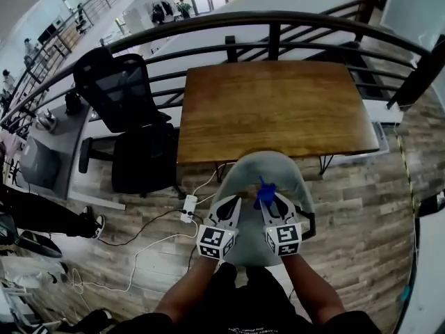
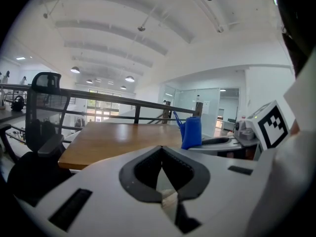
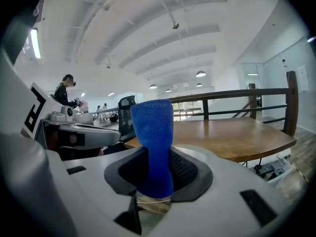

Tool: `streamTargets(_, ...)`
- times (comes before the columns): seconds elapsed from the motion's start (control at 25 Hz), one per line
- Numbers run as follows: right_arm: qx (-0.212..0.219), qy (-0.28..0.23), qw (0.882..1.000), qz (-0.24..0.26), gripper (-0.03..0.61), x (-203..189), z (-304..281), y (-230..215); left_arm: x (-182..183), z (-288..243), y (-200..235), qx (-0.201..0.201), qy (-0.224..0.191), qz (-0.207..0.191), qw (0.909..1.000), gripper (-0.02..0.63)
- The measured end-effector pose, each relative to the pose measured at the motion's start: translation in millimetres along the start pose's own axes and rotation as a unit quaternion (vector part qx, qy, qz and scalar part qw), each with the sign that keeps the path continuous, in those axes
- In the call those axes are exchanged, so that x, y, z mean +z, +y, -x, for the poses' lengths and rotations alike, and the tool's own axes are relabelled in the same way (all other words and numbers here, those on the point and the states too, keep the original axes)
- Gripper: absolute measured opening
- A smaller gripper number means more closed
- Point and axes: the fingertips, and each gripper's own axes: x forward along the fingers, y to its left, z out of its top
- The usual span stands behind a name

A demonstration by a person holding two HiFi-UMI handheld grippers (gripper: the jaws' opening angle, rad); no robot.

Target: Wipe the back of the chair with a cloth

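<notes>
- Right gripper (image 1: 270, 202): its jaws were clamped on the blue cloth (image 1: 263, 193). In the right gripper view the cloth (image 3: 154, 142) rose from between the pads as a rolled column and stood upright past the tips of the right gripper (image 3: 157, 157). We judged this a carrying hold. A free end ahead of the jaws would put fabric, not plastic, against the surface.
- Left gripper (image 1: 231, 203): the jaws were drawn together with nothing between them. The left gripper view showed the tips of the left gripper (image 2: 161, 150) meeting, with only bare pad cavity behind. It hung just beside the right one, level with it. We took it as idle, kept close perhaps to steady the chair.
- Grey chair (image 1: 268, 164): it stood directly below the person, tucked against the near edge of the wooden table (image 1: 271, 106), with its rounded shell facing the head camera. Both grippers hung over it in the head view.
- Contact: we could not tell whether the cloth touched the shell. Neither gripper view showed the chair, since both looked out level over the table toward the railing (image 1: 278, 19).
- Judgement: wiping not yet begun. The grippers pointed forward rather than down, so the right one would need tipping toward the chair back.
- Hazard noted: a black office chair (image 1: 118, 89) stood well apart to the left, and cables lay on the floor near the chair's base.
</notes>
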Motion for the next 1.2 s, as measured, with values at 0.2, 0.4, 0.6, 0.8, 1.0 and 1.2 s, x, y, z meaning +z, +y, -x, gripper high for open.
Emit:
streamTargets(0.2, -0.005, 0.016, 1.0, 0.025, 0.124, -14.7, -39.0, 10.7, -14.1, -17.8, 31.8, 0.006, 0.005, -0.002, 1.0, 0.003)
streamTargets(0.4, -0.015, 0.046, 0.998, 0.05, 0.124, -32.5, -86.8, 20.3, -30.0, -36.0, 66.3, 0.016, 0.002, 0.004, 0.9999, 0.003)
streamTargets(0.6, -0.026, 0.075, 0.995, 0.056, 0.124, -54.8, -129.0, 19.9, -48.7, -49.6, 95.2, 0.028, 0.003, 0.017, 0.9994, 0.003)
streamTargets(0.8, -0.03, 0.087, 0.994, 0.052, 0.124, -67.2, -157.3, 17.1, -60.5, -59.1, 118.2, 0.048, 0.0, 0.037, 0.9982, 0.003)
streamTargets(1.0, -0.041, 0.089, 0.994, 0.044, 0.124, -76.3, -183.4, 9.8, -72.5, -70.4, 139.6, 0.063, 0.001, 0.051, 0.9967, 0.003)
streamTargets(1.2, -0.039, 0.091, 0.994, 0.053, 0.124, -79.5, -196.6, 8.6, -79.2, -77.2, 145.1, 0.063, 0.007, 0.055, 0.9965, 0.003)
